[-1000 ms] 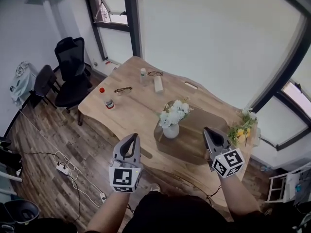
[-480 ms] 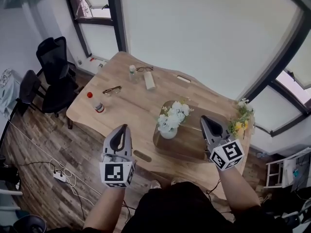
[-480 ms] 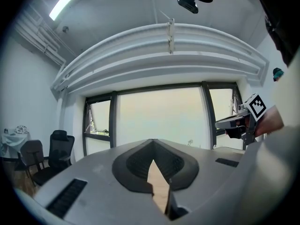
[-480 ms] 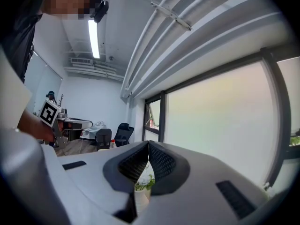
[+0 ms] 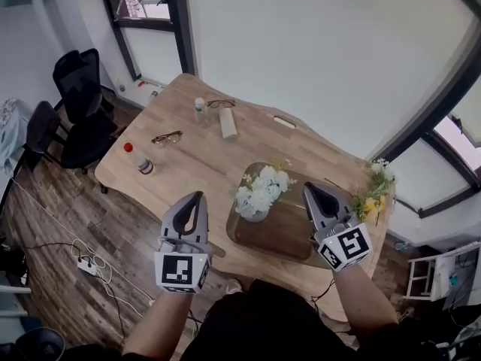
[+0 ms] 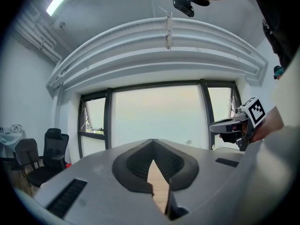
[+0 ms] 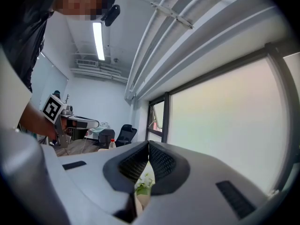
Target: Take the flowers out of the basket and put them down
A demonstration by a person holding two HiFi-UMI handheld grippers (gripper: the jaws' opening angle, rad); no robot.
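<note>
We see a small white vase [image 5: 254,215] holding a bunch of white flowers [image 5: 261,189]. It stands at the left part of a dark brown tray [image 5: 282,235] on the wooden desk [image 5: 195,160]. The vase lies between our two grippers and just ahead of them, to the right of the left gripper [image 5: 197,198] and to the left of the right gripper [image 5: 308,189]. A spray of yellow flowers [image 5: 373,195] sits just to the right of the right gripper, at the desk's edge; we cannot make out what holds it. Ahead and to the left of the left gripper stands a bottle with a red cap [image 5: 141,162], its contents too small to tell.

Both grippers hover over the near side of the desk, pointing forward and away from us. Their marker cubes are turned up, and our forearms reach out behind them. The left gripper's jaws meet at the tips with nothing held, and only desk wood shows through the gap below. The right gripper's jaws are likewise closed and empty, with green leaves showing beyond them.
</note>
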